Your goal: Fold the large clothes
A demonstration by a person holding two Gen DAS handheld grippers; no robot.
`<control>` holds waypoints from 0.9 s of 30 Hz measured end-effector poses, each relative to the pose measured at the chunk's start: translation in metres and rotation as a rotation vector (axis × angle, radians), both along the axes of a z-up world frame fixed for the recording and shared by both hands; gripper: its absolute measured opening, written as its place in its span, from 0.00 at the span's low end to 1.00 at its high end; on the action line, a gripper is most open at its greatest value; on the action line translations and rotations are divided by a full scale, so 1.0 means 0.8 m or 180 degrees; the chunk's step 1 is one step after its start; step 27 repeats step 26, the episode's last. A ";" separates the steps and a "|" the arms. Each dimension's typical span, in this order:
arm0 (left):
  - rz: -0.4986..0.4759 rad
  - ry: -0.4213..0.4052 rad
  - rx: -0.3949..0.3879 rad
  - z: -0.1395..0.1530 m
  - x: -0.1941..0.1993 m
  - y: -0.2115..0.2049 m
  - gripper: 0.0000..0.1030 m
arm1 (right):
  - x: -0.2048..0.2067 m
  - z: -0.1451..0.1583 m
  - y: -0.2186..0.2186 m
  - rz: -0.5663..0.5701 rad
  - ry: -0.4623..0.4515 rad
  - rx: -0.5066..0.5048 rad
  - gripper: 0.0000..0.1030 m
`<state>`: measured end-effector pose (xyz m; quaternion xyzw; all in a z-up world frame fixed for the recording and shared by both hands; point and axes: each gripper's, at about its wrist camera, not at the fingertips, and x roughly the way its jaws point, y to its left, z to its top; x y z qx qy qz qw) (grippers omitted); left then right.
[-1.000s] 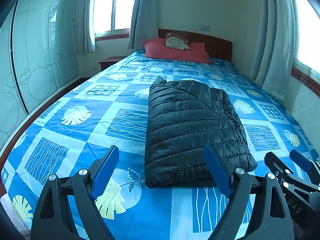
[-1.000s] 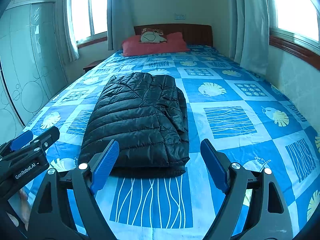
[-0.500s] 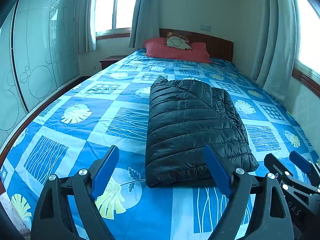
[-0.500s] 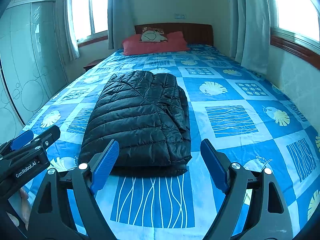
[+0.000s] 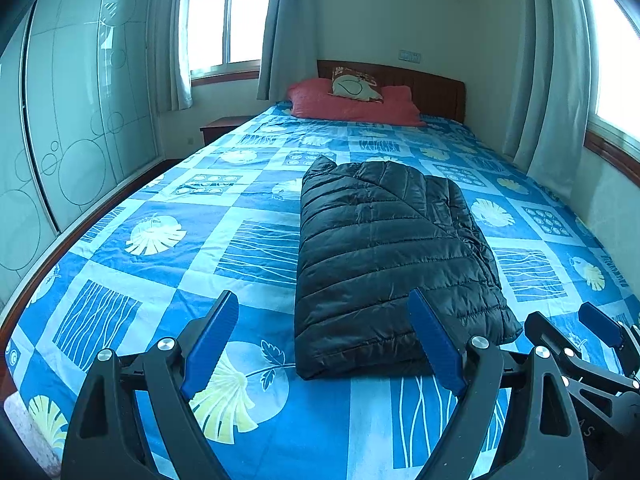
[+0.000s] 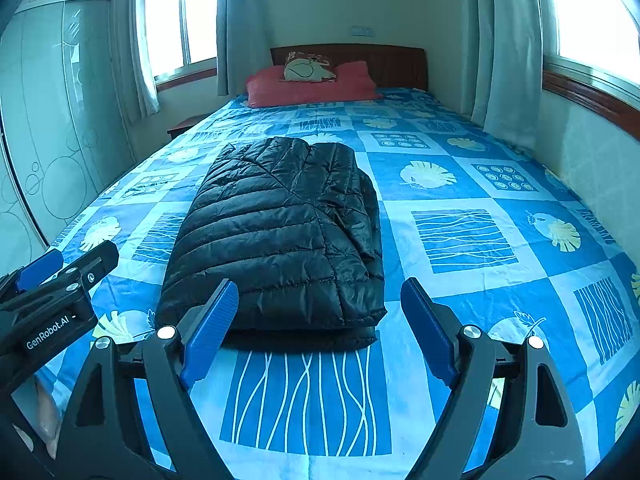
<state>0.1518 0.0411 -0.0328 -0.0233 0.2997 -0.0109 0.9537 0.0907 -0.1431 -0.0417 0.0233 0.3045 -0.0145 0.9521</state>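
A black quilted puffer jacket [image 5: 384, 256] lies folded into a long rectangle on the blue patterned bed [image 5: 168, 264]; it also shows in the right wrist view [image 6: 280, 236]. My left gripper [image 5: 326, 340] is open and empty, above the bed near the jacket's near end. My right gripper [image 6: 316, 328] is open and empty, held just short of the jacket's near edge. Each gripper shows at the edge of the other's view: the right gripper [image 5: 576, 344] and the left gripper [image 6: 60, 276].
Red pillows [image 5: 352, 104] and a wooden headboard [image 5: 432, 88] are at the far end. A wardrobe with glass doors [image 5: 72, 120] stands on the left. A nightstand [image 5: 224, 128] sits by the window. Curtains and a wall [image 6: 580, 160] bound the right side.
Both grippers have risen and drawn back slightly from the jacket. The jacket has not moved, and both grippers stay open.
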 end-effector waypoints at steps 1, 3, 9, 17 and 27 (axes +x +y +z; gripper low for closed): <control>0.0005 -0.0010 -0.0001 0.000 0.001 0.000 0.83 | 0.000 0.000 0.000 -0.0001 0.0002 -0.0002 0.81; 0.0010 -0.0025 -0.0004 -0.001 0.001 0.001 0.83 | 0.000 -0.001 -0.001 0.0001 0.0007 -0.0005 0.81; -0.0022 -0.0018 0.0015 -0.005 0.004 -0.001 0.85 | 0.002 -0.006 -0.005 0.0005 0.0034 -0.0008 0.81; -0.0003 -0.0055 0.0073 -0.012 0.004 -0.002 0.86 | 0.006 -0.016 -0.009 0.0012 0.0085 -0.0010 0.81; -0.0022 0.0080 -0.0250 -0.027 0.025 0.018 0.86 | 0.010 -0.021 -0.020 -0.0012 0.0081 0.0027 0.81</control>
